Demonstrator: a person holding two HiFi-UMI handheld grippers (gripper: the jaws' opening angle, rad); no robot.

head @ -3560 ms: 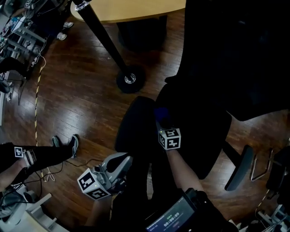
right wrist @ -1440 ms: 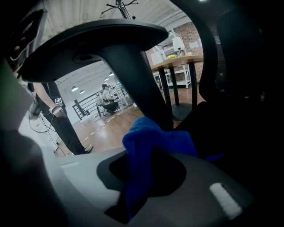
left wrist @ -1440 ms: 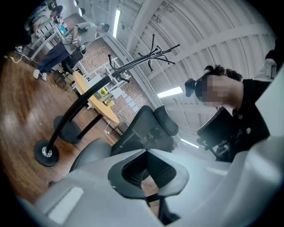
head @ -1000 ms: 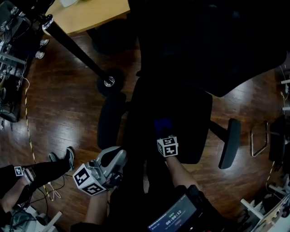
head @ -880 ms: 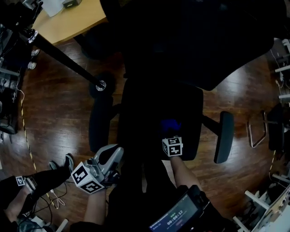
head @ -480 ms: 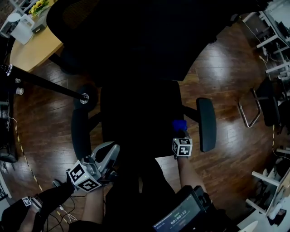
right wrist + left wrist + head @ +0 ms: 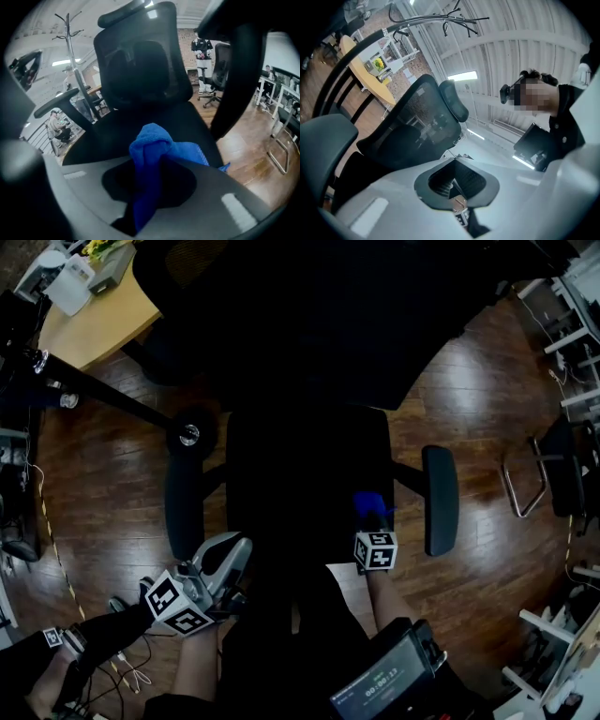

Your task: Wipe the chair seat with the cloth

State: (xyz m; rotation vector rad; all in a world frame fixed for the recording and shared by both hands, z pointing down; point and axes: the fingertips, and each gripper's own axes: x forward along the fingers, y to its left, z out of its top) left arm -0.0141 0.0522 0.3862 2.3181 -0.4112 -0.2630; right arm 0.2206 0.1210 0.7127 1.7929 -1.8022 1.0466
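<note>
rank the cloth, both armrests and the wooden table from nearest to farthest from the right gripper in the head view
From the right gripper:
1. cloth, held in it, over the right front of the seat.
2. right armrest, just to its right.
3. left armrest, across the seat on the left.
4. wooden table, far upper left.
</note>
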